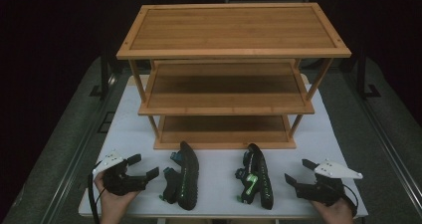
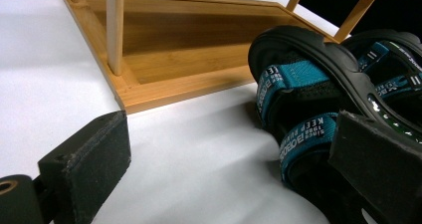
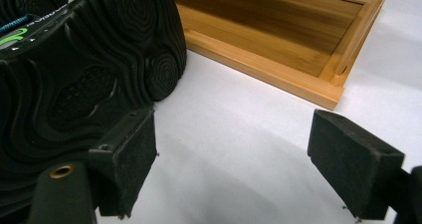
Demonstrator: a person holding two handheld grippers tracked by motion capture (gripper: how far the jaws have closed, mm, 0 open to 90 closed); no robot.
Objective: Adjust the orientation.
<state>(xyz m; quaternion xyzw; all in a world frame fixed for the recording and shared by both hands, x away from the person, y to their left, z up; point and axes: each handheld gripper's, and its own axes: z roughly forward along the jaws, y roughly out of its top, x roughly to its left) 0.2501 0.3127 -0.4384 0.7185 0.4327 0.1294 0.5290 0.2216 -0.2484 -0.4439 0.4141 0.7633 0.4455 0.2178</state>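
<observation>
Nearest the camera, two hands come in at the desk's front edge, each with a black two-jaw hand-held gripper. The left hand-held gripper [image 1: 140, 166] has its jaws spread wide with nothing between them; the right hand-held gripper [image 1: 299, 171] is likewise wide open and empty.

Just inboard of the left hand-held gripper, on the white desk [image 1: 219, 179], lies a black rubber-soled sandal with teal webbing straps [image 1: 185, 176], tipped on its edge, its long axis running away from the person toward the shelf. In the left gripper view its straps face that hand-held gripper and sit just beside the farther jaw pad. Just inboard of the right hand-held gripper lies the matching black sandal with green and teal straps [image 1: 259, 176], also on edge and lengthways front to back; the right gripper view shows its ridged sole facing that hand-held gripper. Each sandal is nearer to its own side's hand, so a short sideways reach inward looks like the likely opening move.

Beyond both sandals stands a three-tier bamboo shoe rack [image 1: 226, 107], its bottom shelf just past the toes, all tiers bare.
</observation>
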